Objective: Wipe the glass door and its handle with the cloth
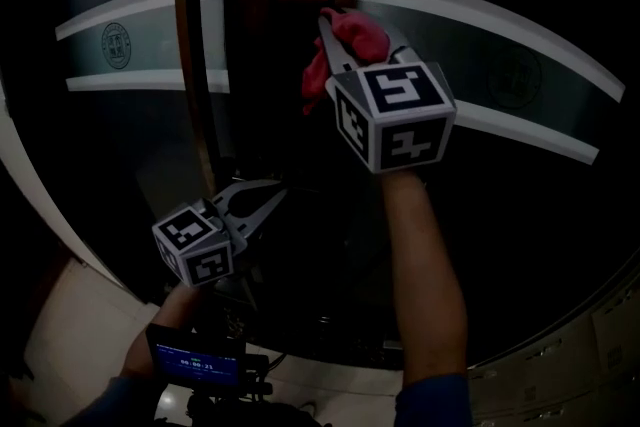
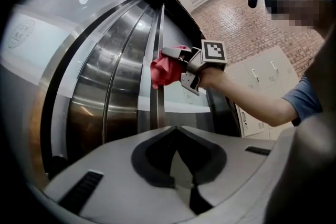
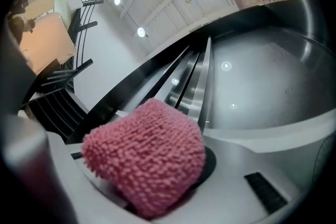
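Two grippers show together only in the head view: the right gripper [image 1: 362,27] is raised at the glass door [image 1: 520,25], and the left gripper [image 1: 265,200] hangs lower, apart from it. The right gripper view alone shows its jaws clamped on the bunched pink cloth [image 3: 147,157]. The left gripper view shows that cloth against an upright steel bar [image 2: 156,105], with its own jaws closed together, empty.

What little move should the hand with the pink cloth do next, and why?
Probably slide the right tool down the metal handle. Its pink cloth is bunched against the handle's upper part, and a long stretch of handle runs on below.
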